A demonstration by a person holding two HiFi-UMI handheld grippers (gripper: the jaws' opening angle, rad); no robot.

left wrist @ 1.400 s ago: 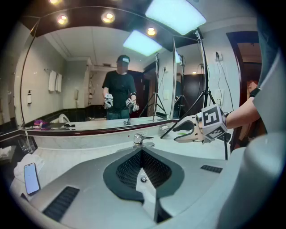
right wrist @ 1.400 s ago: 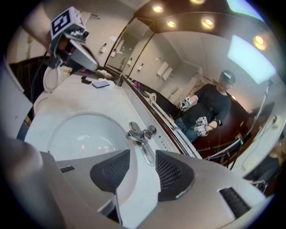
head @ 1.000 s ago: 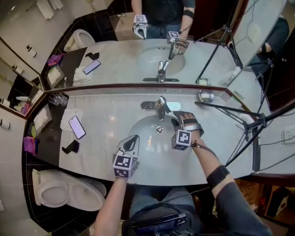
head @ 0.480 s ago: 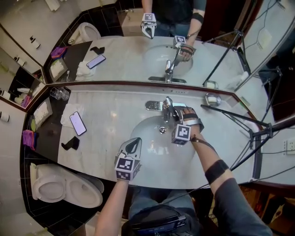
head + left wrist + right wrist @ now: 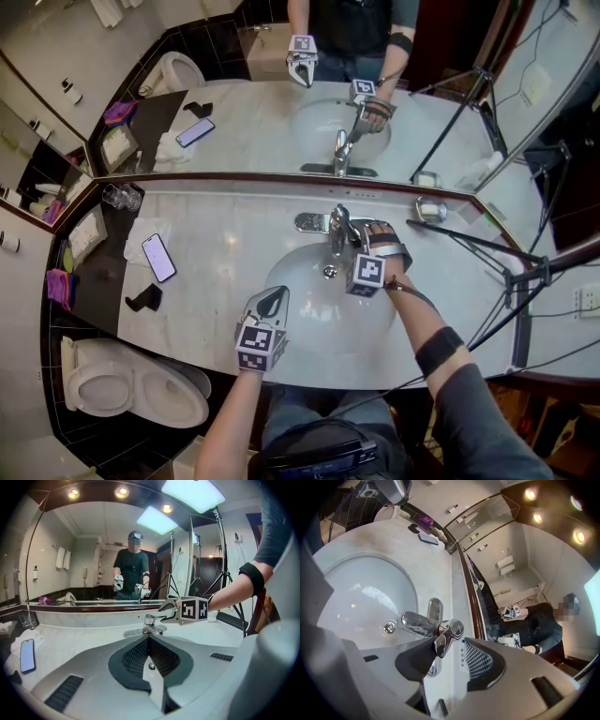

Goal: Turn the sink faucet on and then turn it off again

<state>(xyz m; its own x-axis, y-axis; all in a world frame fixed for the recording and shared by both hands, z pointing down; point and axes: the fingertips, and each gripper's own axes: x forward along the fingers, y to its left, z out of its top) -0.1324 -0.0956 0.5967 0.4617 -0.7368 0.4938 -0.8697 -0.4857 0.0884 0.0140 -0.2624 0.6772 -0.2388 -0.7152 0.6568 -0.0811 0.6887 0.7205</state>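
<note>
- Faucet [image 5: 337,228]: mounted on the counter at the back edge of the sink [image 5: 300,281], just below the mirror.
- Phone [image 5: 157,258]: flat on the counter, well left of the sink.
- Left gripper [image 5: 272,300]: over the sink's near rim, jaws pressed together, nothing between them.
- Right gripper [image 5: 450,651]: at the faucet, jaws spread and just now closing; the lever [image 5: 442,643] stands between them, not pinched.

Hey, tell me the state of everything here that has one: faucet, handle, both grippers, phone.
faucet: no water running.
faucet handle: between the jaws of the right gripper, not clamped.
right gripper: open, jaws have just been closing.
left gripper: shut, empty.
phone: lying flat, screen dark.
</note>
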